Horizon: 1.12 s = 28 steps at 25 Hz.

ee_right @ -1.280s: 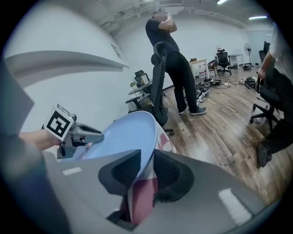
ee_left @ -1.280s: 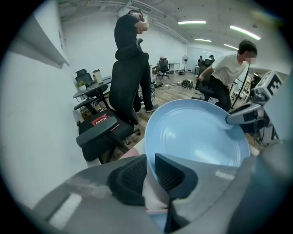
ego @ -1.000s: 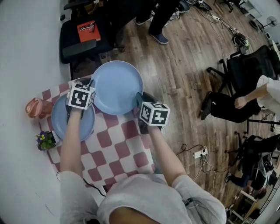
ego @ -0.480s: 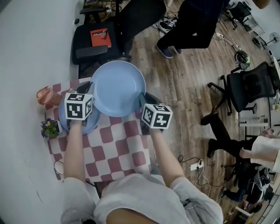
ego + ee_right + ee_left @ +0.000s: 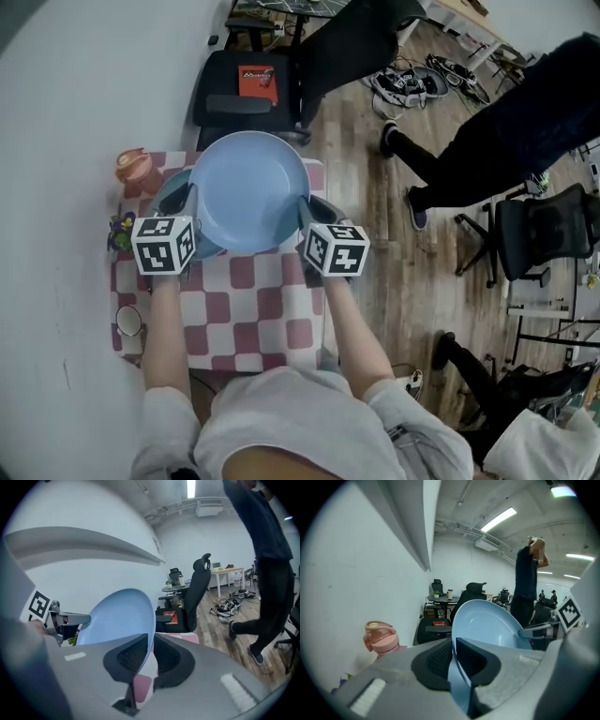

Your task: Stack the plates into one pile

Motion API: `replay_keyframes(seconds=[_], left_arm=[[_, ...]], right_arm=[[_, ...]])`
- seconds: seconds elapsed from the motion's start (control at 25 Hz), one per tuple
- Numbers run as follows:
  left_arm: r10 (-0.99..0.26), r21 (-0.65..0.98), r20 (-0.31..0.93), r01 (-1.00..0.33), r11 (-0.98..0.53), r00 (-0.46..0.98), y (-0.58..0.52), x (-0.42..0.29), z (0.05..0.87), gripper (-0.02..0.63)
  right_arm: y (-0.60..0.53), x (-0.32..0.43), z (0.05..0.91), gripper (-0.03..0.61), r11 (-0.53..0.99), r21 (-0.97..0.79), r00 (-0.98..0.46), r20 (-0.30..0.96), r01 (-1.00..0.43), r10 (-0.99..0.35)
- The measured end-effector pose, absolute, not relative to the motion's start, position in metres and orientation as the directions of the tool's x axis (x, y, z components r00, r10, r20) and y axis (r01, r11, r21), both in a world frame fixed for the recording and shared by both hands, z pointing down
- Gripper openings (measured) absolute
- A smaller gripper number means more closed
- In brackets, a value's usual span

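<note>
A large light-blue plate (image 5: 248, 192) hangs tilted above the checkered cloth (image 5: 253, 305), held by its rim from both sides. My left gripper (image 5: 187, 204) pinches its left rim and my right gripper (image 5: 305, 214) its right rim; both pairs of jaws are closing on it. In the left gripper view the plate (image 5: 487, 625) stands edge-on between the left gripper's (image 5: 452, 656) pads. The right gripper view shows the plate's (image 5: 117, 616) rim in my right gripper (image 5: 151, 651). A second blue plate (image 5: 169, 199) lies on the cloth, mostly covered by the raised one.
A pink bottle (image 5: 136, 169), a small flower pot (image 5: 120, 230) and a white cup (image 5: 128, 322) stand along the table's left side by the wall. A black office chair (image 5: 253, 84) is beyond the table. A person in dark clothes (image 5: 506, 141) walks at the right.
Both grippers have carried the large plate left, from the cloth's far right corner to above the second plate. The person behind has walked to the right.
</note>
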<state>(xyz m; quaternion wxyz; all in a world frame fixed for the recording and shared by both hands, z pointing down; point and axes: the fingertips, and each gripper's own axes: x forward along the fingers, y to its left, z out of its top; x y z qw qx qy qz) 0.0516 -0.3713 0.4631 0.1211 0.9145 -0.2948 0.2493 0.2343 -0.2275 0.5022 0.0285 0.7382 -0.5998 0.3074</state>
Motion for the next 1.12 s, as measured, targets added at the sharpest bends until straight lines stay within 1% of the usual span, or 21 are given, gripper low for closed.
replay_keyframes(seconds=[0.32,0.64,0.92,1.12], left_arm=[[-0.569,0.132,0.509,-0.712,-0.690,0.646,-0.361,-0.019,0.465,0.031],[-0.604,0.202,0.532,-0.782,-0.590,0.593,-0.346,-0.072,0.492,0.032],[-0.599,0.267,0.570,-0.816,-0.512,0.562,-0.336,-0.094,0.526,0.034],[-0.612,0.325,0.565,-0.831,-0.451,0.553,-0.342,-0.100,0.538,0.032]], right_arm=[[-0.251,0.188,0.495,0.032,-0.154,-0.299,-0.015,0.493,-0.942,-0.870],[-0.265,0.150,0.513,0.026,-0.079,-0.288,-0.095,0.541,-0.954,-0.836],[-0.271,0.135,0.536,0.023,-0.045,-0.272,-0.133,0.601,-0.961,-0.788],[-0.289,0.133,0.544,0.020,-0.017,-0.266,-0.157,0.618,-0.964,-0.770]])
